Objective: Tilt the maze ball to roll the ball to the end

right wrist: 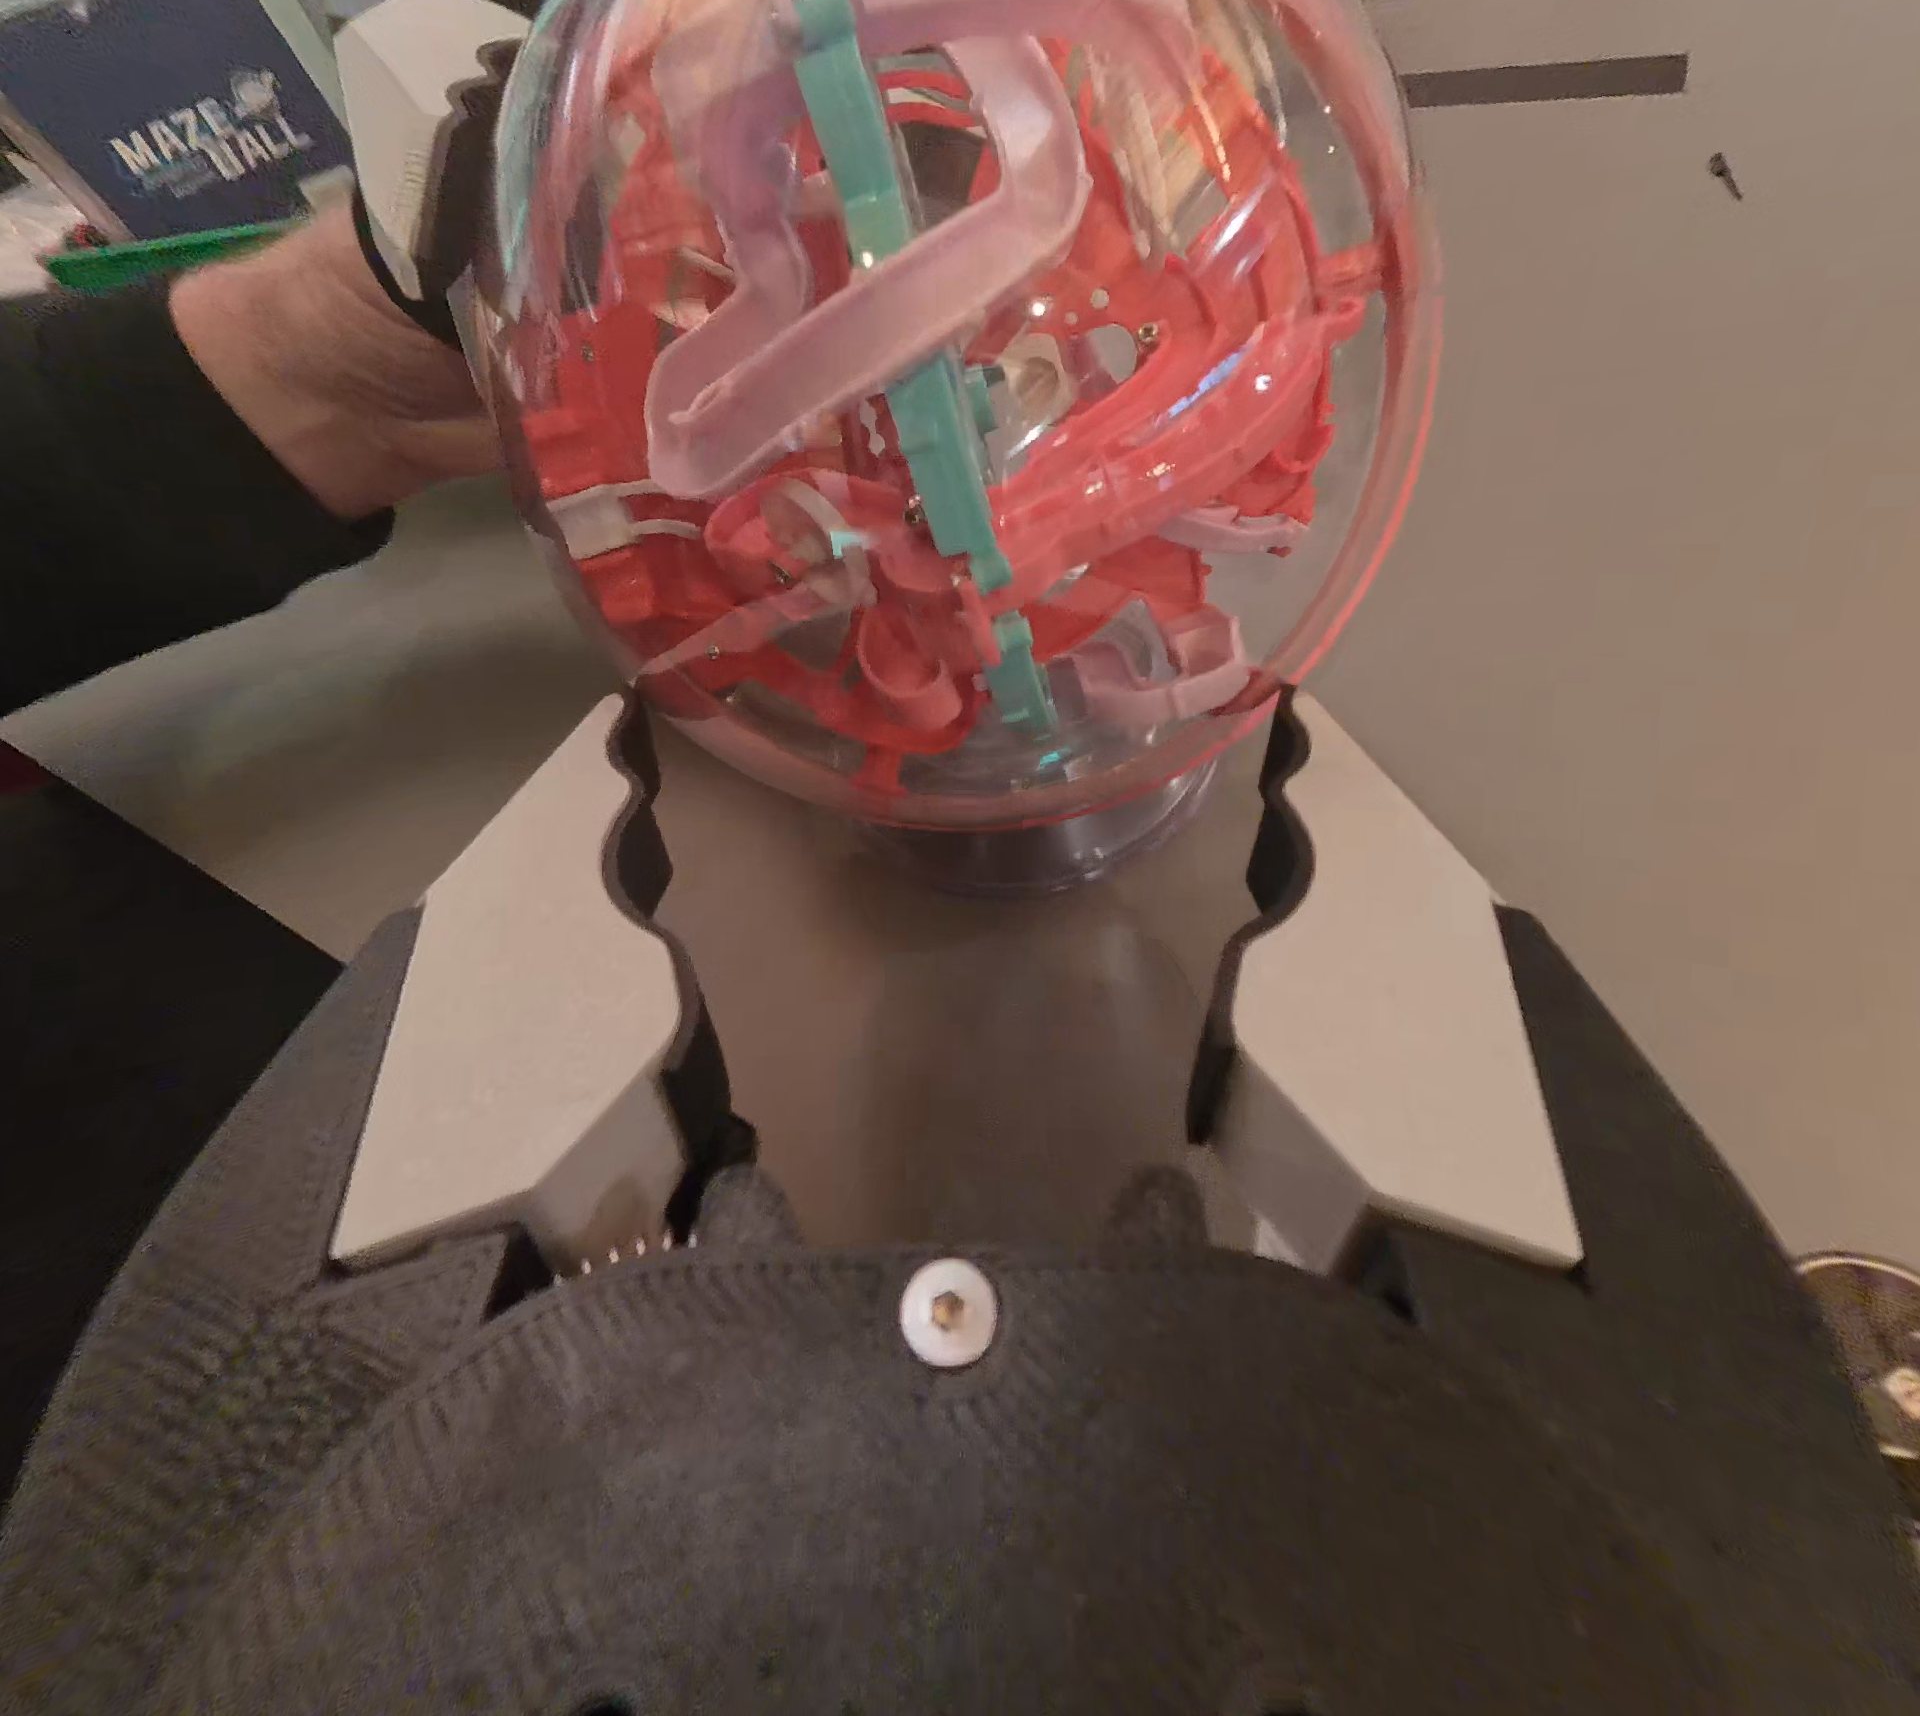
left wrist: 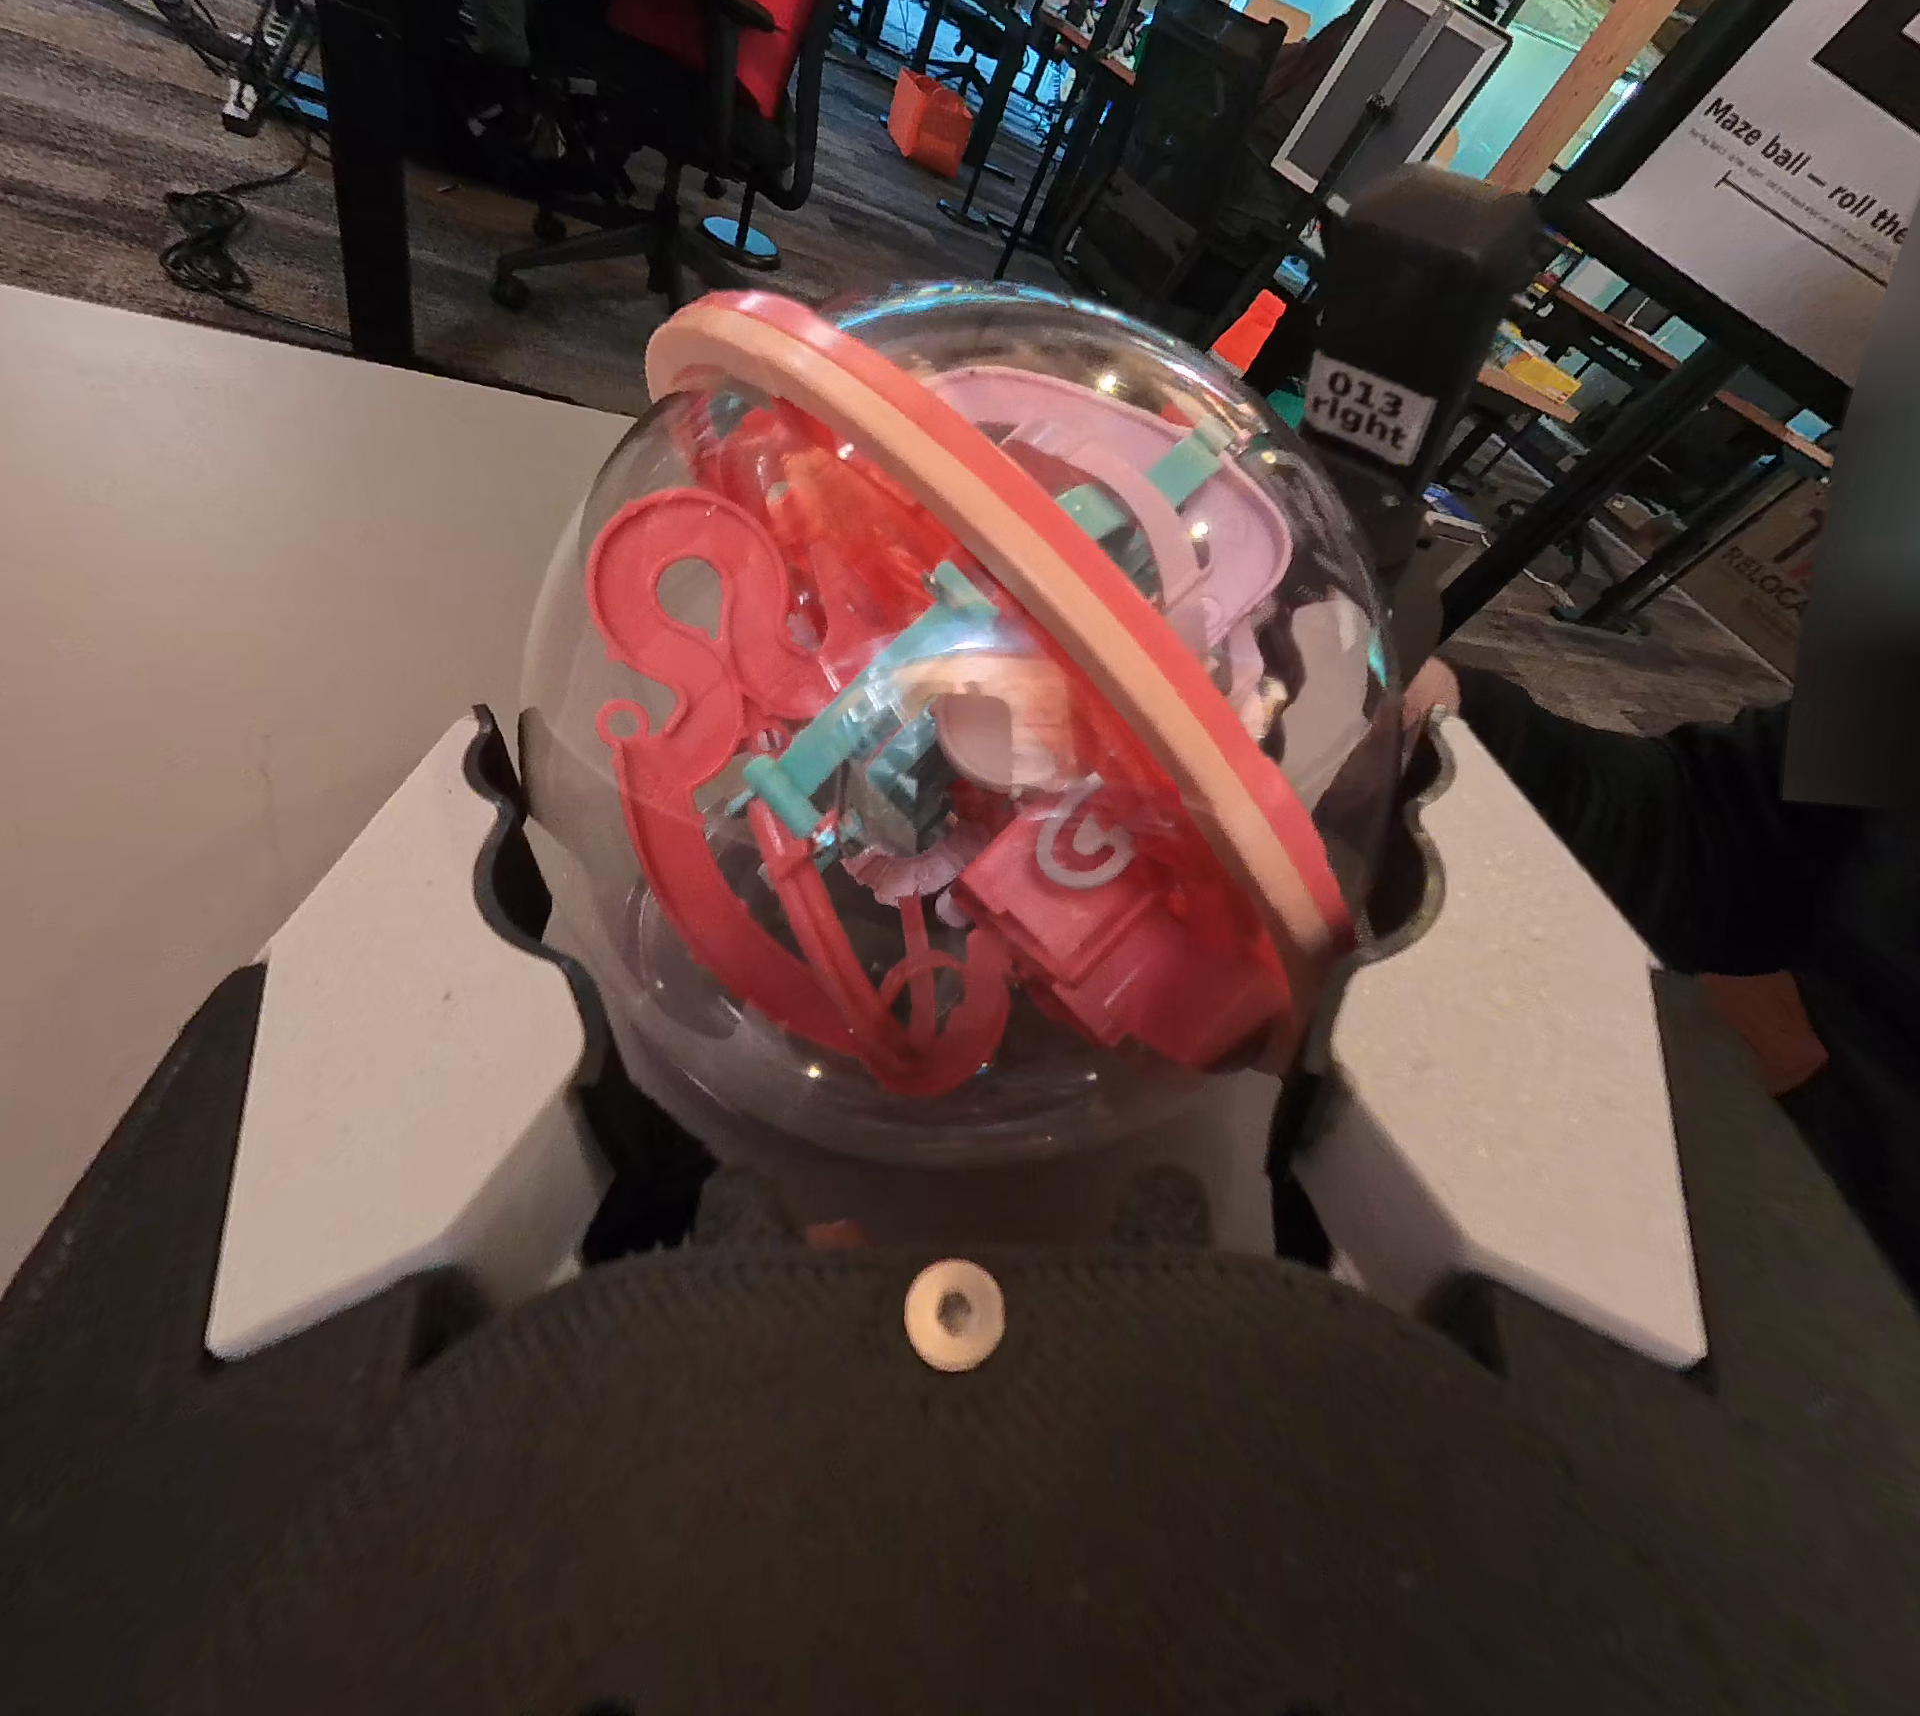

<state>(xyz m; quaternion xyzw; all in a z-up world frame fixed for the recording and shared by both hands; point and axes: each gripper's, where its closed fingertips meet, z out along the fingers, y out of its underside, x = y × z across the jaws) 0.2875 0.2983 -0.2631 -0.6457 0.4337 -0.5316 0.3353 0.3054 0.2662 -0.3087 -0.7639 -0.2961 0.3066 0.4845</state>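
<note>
The maze ball (left wrist: 935, 690) is a clear sphere with red, pink and teal tracks inside and a red-and-cream ring running diagonally. My left gripper (left wrist: 956, 731) is shut on it, with the ball deep between its white fingers (left wrist: 416, 991). In the right wrist view the maze ball (right wrist: 956, 295) fills the centre, with a clear round base (right wrist: 1039, 845) under it. My right gripper (right wrist: 956, 710) pinches the ball's lower sides with its fingertips (right wrist: 623, 731). The left gripper (right wrist: 436, 160) and a hand (right wrist: 343, 388) show at the ball's left. I cannot pick out the small rolling ball.
A white table (left wrist: 208, 575) lies under the ball and shows in the right wrist view (right wrist: 1610, 523) with a black tape strip (right wrist: 1548, 82). A dark printed box (right wrist: 177, 128) stands at left. A sign board (left wrist: 1787, 108), chairs and desks stand beyond the table edge.
</note>
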